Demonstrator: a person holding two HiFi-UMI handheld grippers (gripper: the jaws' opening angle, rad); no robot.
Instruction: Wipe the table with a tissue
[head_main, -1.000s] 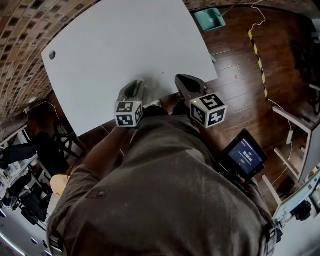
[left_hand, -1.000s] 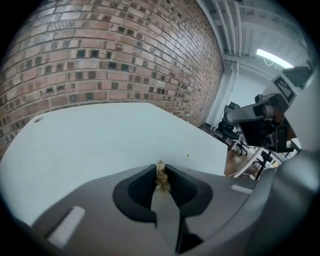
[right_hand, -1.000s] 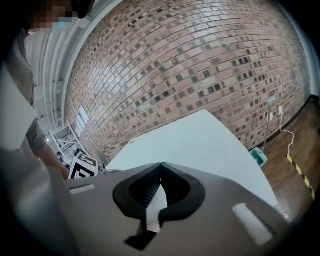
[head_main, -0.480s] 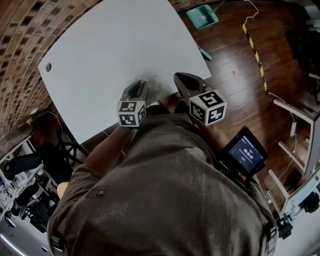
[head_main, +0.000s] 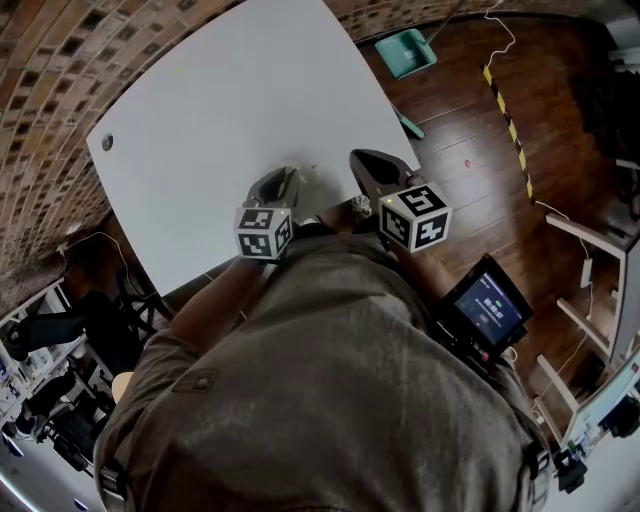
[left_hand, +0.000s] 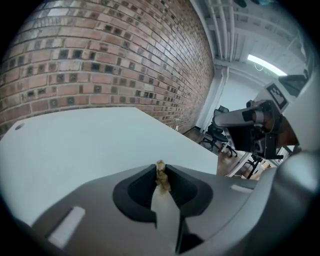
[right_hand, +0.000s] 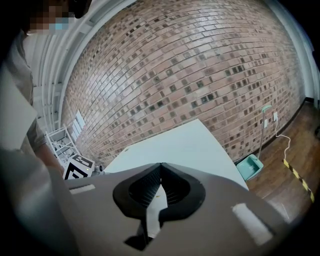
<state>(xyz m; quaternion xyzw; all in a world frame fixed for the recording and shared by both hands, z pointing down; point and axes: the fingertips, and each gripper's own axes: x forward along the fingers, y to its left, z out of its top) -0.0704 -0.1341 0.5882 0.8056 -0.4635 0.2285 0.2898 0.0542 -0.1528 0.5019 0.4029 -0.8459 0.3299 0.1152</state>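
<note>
The white table (head_main: 230, 110) fills the upper left of the head view. Both grippers hover over its near edge, close to the person's body. My left gripper (head_main: 283, 172) is shut, and in the left gripper view a small tan crumpled scrap (left_hand: 160, 175), possibly tissue, is pinched at its tips (left_hand: 160, 167). My right gripper (head_main: 358, 156) is a little to the right of it. In the right gripper view its jaws (right_hand: 160, 165) meet with nothing between them. The table (right_hand: 175, 145) lies ahead of it. No whole tissue shows in any view.
A small round hole (head_main: 107, 142) marks the table's far left corner. A teal dustpan (head_main: 405, 50) and yellow-black tape (head_main: 510, 115) lie on the wooden floor to the right. A small screen (head_main: 487, 310) hangs at the person's right hip. Dark office chairs (head_main: 90, 300) stand at the left. A brick wall (left_hand: 100, 60) is behind.
The head view has shifted a little. Both grippers stay shut over the table's near edge, in nearly the same place.
</note>
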